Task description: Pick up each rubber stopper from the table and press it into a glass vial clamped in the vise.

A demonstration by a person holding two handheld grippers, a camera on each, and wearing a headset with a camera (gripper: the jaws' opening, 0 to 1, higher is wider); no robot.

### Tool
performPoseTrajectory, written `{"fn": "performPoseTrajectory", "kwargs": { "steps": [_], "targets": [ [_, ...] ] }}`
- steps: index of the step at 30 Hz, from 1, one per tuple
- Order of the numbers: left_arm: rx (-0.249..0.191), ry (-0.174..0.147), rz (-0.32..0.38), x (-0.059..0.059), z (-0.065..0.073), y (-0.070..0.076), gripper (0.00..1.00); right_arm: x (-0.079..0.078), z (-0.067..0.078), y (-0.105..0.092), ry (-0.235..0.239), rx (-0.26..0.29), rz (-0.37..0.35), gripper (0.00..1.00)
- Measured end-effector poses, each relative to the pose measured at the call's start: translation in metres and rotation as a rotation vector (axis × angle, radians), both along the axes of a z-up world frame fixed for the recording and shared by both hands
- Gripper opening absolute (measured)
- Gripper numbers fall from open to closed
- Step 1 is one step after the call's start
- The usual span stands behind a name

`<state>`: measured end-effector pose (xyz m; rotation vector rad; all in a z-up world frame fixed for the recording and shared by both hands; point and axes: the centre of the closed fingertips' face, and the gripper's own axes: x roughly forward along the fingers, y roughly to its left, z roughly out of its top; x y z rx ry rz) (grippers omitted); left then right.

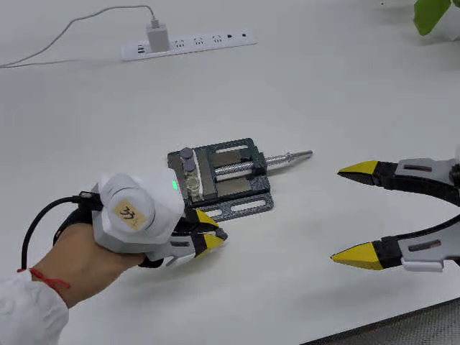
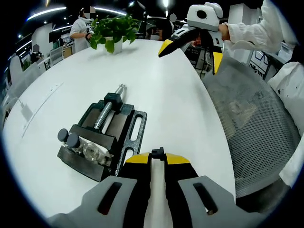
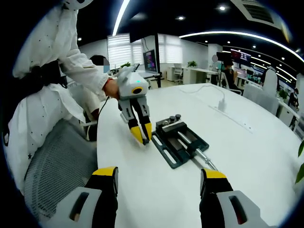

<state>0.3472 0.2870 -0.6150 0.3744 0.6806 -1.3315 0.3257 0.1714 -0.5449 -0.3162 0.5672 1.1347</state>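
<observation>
A dark metal vise (image 1: 233, 180) stands mid-table with glass vials clamped in a row at its left end. Two vials carry grey stoppers (image 1: 188, 159) and the nearest vial (image 1: 194, 186) is open. In the left gripper view the same vise (image 2: 109, 130) lies ahead to the left. My left gripper (image 1: 221, 234) rests low by the vise's near corner, shut on a small dark rubber stopper (image 2: 157, 152) at its yellow tips. My right gripper (image 1: 356, 213) hovers wide open to the right of the vise, nothing between its fingers. The right gripper view shows my left gripper (image 3: 141, 134) beside the vise (image 3: 179, 141).
A white power strip (image 1: 188, 44) with a plugged charger and cable lies at the far side of the table. A green plant (image 1: 430, 13) sits at the far right corner. The table's front edge (image 1: 402, 323) runs near my right gripper. A mesh chair (image 2: 247, 128) stands beside the table.
</observation>
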Motion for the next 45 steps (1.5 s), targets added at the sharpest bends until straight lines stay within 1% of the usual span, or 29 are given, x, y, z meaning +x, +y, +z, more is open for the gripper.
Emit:
{"fn": "performPoseTrajectory", "kwargs": {
  "steps": [1,4,6,8,10,11,13,17,19,21,22,24,25,26,27,28,29,31,32,33,34,36,37,38,39,41,42,43,45],
  "targets": [
    [-0.01,-0.002,0.008,0.0,0.003,0.0,0.06,0.0,0.001,0.0,-0.002,0.001,-0.001,0.68],
    [-0.05,-0.023,0.048,0.002,0.017,0.0,0.06,0.002,0.006,0.004,-0.011,0.014,-0.004,0.67],
    [-0.065,-0.046,0.066,0.003,0.024,0.002,0.06,0.004,0.009,0.005,-0.013,0.018,-0.007,0.67],
    [-0.103,-0.073,0.101,0.006,0.037,0.001,0.06,0.005,0.014,0.009,-0.017,0.034,-0.014,0.66],
    [-0.127,-0.109,0.127,0.009,0.048,0.003,0.06,0.008,0.02,0.013,-0.019,0.054,-0.025,0.65],
    [-0.131,-0.109,0.139,0.008,0.051,0.004,0.06,0.009,0.023,0.015,-0.024,0.063,-0.028,0.64],
    [-0.163,-0.129,0.171,0.01,0.062,0.005,0.06,0.011,0.029,0.019,-0.027,0.08,-0.041,0.64],
    [-0.2,-0.173,0.222,0.012,0.082,0.008,0.06,0.016,0.044,0.032,-0.019,0.135,-0.08,0.58],
    [-0.219,-0.192,0.249,0.013,0.092,0.009,0.06,0.017,0.054,0.04,-0.025,0.167,-0.09,0.57],
    [-0.239,-0.208,0.28,0.015,0.101,0.011,0.06,0.02,0.059,0.045,-0.011,0.188,-0.121,0.54],
    [-0.247,-0.217,0.291,0.015,0.106,0.012,0.06,0.022,0.068,0.051,-0.005,0.237,-0.146,0.52],
    [-0.26,-0.249,0.314,0.017,0.115,0.014,0.06,0.022,0.075,0.056,0.043,0.277,-0.189,0.48],
    [-0.276,-0.256,0.329,0.018,0.123,0.014,0.06,0.026,0.085,0.062,0.021,0.324,-0.202,0.47],
    [-0.282,-0.27,0.342,0.019,0.128,0.015,0.06,0.029,0.091,0.064,0.03,0.356,-0.234,0.45],
    [-0.299,-0.291,0.364,0.022,0.136,0.016,0.06,0.03,0.1,0.068,0.061,0.414,-0.273,0.42],
    [-0.312,-0.298,0.376,0.022,0.142,0.016,0.06,0.03,0.103,0.07,0.091,0.444,-0.299,0.4],
    [-0.323,-0.322,0.38,0.023,0.149,0.015,0.06,0.034,0.108,0.072,0.114,0.484,-0.352,0.37],
    [-0.336,-0.345,0.395,0.024,0.159,0.014,0.06,0.036,0.118,0.077,0.13,0.551,-0.387,0.34],
    [-0.35,-0.361,0.406,0.025,0.166,0.013,0.06,0.036,0.121,0.08,0.152,0.574,-0.418,0.33],
    [-0.358,-0.373,0.418,0.027,0.171,0.013,0.06,0.038,0.124,0.081,0.15,0.592,-0.443,0.32],
    [-0.365,-0.397,0.426,0.028,0.178,0.014,0.06,0.039,0.129,0.084,0.15,0.626,-0.465,0.31],
    [-0.382,-0.42,0.437,0.029,0.188,0.013,0.06,0.037,0.133,0.088,0.18,0.659,-0.496,0.3],
    [-0.386,-0.439,0.437,0.029,0.193,0.013,0.06,0.035,0.134,0.092,0.172,0.654,-0.486,0.29],
    [-0.382,-0.46,0.432,0.029,0.196,0.012,0.06,0.034,0.137,0.093,0.169,0.66,-0.495,0.29],
    [-0.384,-0.473,0.431,0.028,0.2,0.012,0.06,0.037,0.141,0.093,0.164,0.684,-0.529,0.28],
    [-0.4,-0.479,0.439,0.027,0.206,0.012,0.06,0.036,0.146,0.096,0.184,0.72,-0.548,0.26],
    [-0.395,-0.504,0.438,0.028,0.209,0.013,0.06,0.036,0.147,0.098,0.187,0.724,-0.553,0.26],
    [-0.394,-0.516,0.433,0.027,0.211,0.012,0.06,0.036,0.148,0.098,0.185,0.728,-0.556,0.26],
    [-0.409,-0.519,0.432,0.025,0.217,0.012,0.06,0.036,0.149,0.101,0.204,0.75,-0.561,0.24]
  ]
}}
